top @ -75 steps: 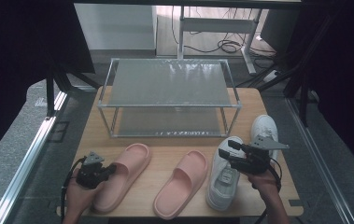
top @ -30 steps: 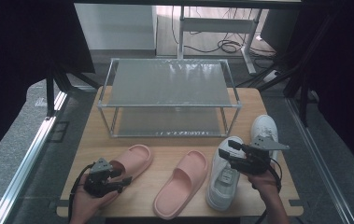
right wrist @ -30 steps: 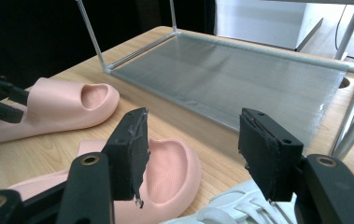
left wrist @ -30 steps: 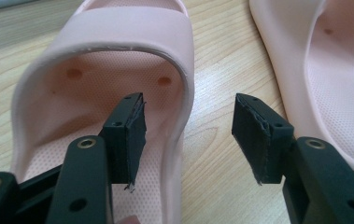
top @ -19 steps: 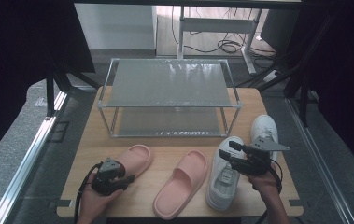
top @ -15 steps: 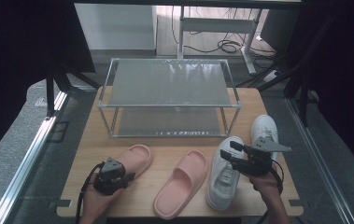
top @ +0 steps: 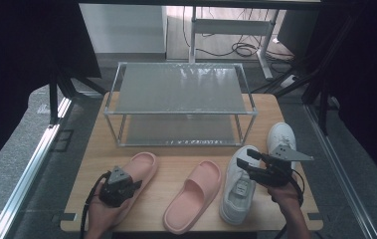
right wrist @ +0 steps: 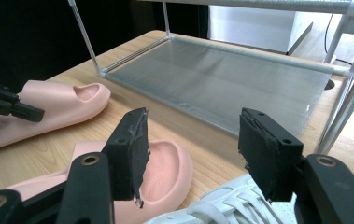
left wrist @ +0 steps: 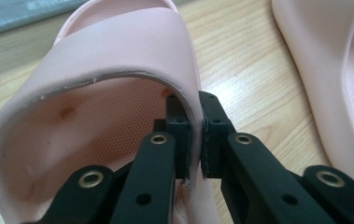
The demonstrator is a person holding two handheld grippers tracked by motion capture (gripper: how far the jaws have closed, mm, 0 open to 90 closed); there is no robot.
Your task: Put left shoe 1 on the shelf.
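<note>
Currently: light wood-grain desk [top: 191, 162], rounded corners, small cutouts along its near edge. Two-tier metal rack [top: 178, 102] with grey mesh shelves stands on the far half, both shelves bare. Grey speckled floor all round, aluminium rail along the left side, dark curtains left and right. Behind the desk: a white table frame with loose black cables on the floor.

On the near half of the desk, left to right: left pink slipper [top: 134, 174], second pink slipper [top: 193, 196], white sneaker [top: 238, 184], second white sneaker [top: 280, 139] just behind the right hand.

Left gripper [top: 116, 186] sits at the heel end of the left pink slipper [left wrist: 118, 60]; its jaws have just been closing and now pinch the strap's edge, one pad inside, one outside. Slipper sole is on the desk, just beside the second pink slipper [left wrist: 333, 70].

Right gripper [top: 263, 169] hovers over the first white sneaker, jaws spread wide, nothing between them.
</note>
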